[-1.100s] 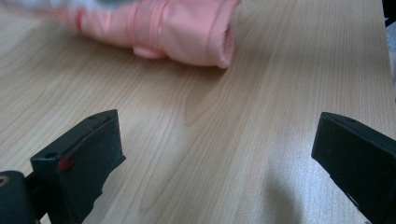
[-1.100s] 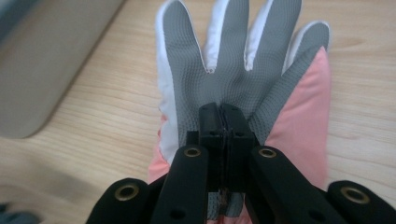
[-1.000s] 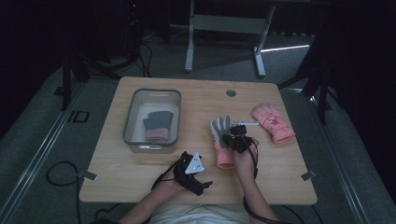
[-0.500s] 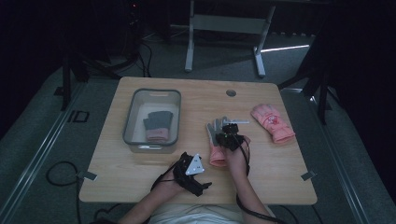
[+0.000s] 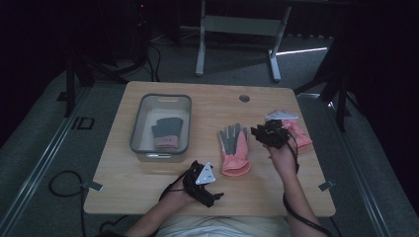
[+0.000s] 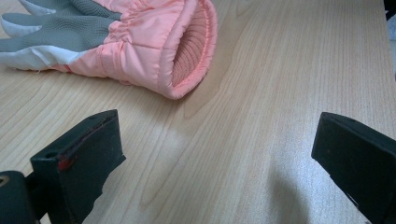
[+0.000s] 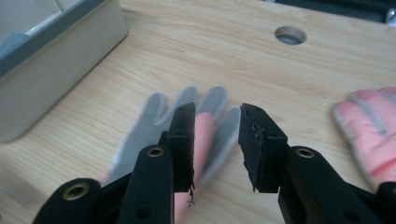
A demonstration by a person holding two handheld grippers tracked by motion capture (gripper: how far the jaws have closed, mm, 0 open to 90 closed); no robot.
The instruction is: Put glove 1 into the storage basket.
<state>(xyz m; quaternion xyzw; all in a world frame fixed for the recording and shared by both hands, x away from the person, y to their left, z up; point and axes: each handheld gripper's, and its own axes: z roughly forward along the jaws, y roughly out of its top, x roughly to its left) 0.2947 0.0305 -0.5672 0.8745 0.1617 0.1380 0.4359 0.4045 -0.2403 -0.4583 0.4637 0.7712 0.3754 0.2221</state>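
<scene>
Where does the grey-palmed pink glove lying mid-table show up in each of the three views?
High view: the grey-palmed glove lies mid-table, right of the bin.
Left gripper view: upper left, cuff opening facing right.
Right gripper view: blurred, behind the jaws at centre.
Shared landmark: the wooden tabletop.

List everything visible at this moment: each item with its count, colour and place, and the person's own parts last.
Wooden table: one, light wood, centre; round hole near its far edge.
Plastic bin: one, grey-rimmed, table's left half.
Grey and pink glove in the bin: one, lying flat inside.
Grey-palmed pink glove: one, table centre, cuff toward the person.
Pink glove: one, table's right, partly behind the right gripper.
Metal stand: one, grey, floor beyond the table.
Left gripper: black, open, near edge.
Right gripper: black, jaws a little apart on nothing, between the two gloves on the table.
</scene>
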